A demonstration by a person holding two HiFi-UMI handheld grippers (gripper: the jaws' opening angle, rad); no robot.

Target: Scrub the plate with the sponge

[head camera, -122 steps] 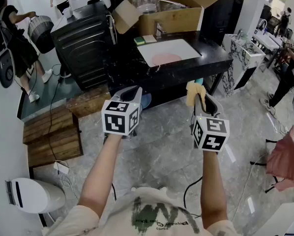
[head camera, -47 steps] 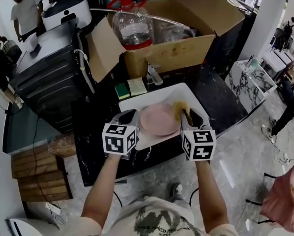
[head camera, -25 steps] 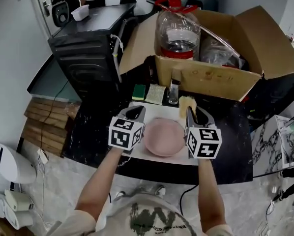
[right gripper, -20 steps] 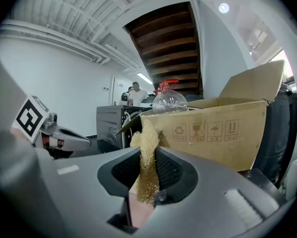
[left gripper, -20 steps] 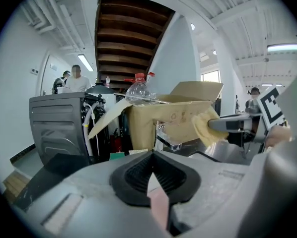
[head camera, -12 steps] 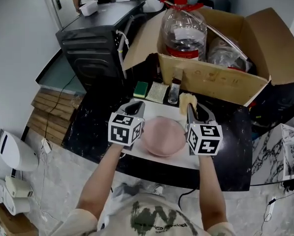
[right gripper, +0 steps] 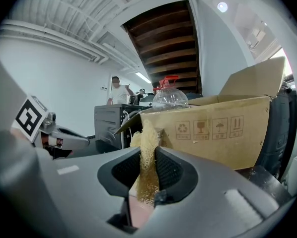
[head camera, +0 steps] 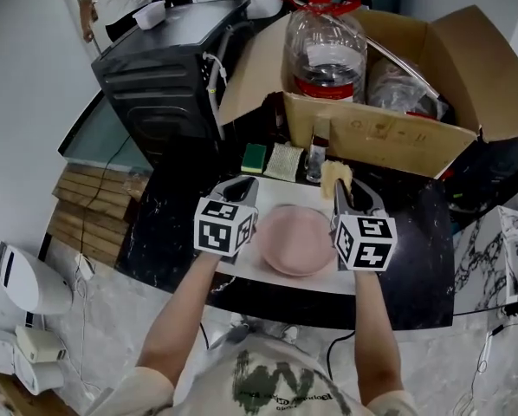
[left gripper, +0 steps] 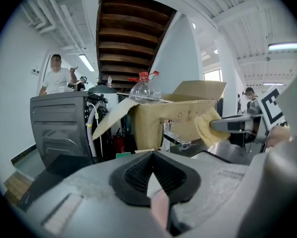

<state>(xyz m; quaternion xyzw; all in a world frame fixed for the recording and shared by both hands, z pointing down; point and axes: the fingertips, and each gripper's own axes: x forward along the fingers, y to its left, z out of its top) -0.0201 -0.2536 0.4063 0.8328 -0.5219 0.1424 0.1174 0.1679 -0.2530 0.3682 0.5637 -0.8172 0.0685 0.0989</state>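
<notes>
Holding the sponge [head camera: 333, 174] in my right gripper [head camera: 344, 191], I have its jaws closed on the lower half, and the upper half stands free above them. It is a pale yellow, coarse and fibrous pad, darker and wet-looking where the jaws pinch it. I judge it light and soft. It gives under the squeeze, so the grip should stay low and firm while the loose end flexes against the dish.

My left gripper [head camera: 239, 187] has its jaws shut together with nothing between them. It hovers just beside the left rim of the plate [head camera: 295, 239]. I cannot tell whether it touches.

The plate is round, pale pink and smooth, with a shallow raised rim. It lies flat in the white sink [head camera: 242, 269], which is set into the black marbled worktop [head camera: 168, 224], and it sits between my two grippers. It looks rigid and probably breakable. If wet it will be slick, and it could slide in the basin under sideways scrubbing. I would take it at the rim, where my jaws can get a purchase, or press the left gripper down on the edge to steady it.

The sponge is above the plate's far right edge, near the tap [head camera: 316, 159], and not yet on the plate's face. I judge that scrubbing has not begun.
</notes>
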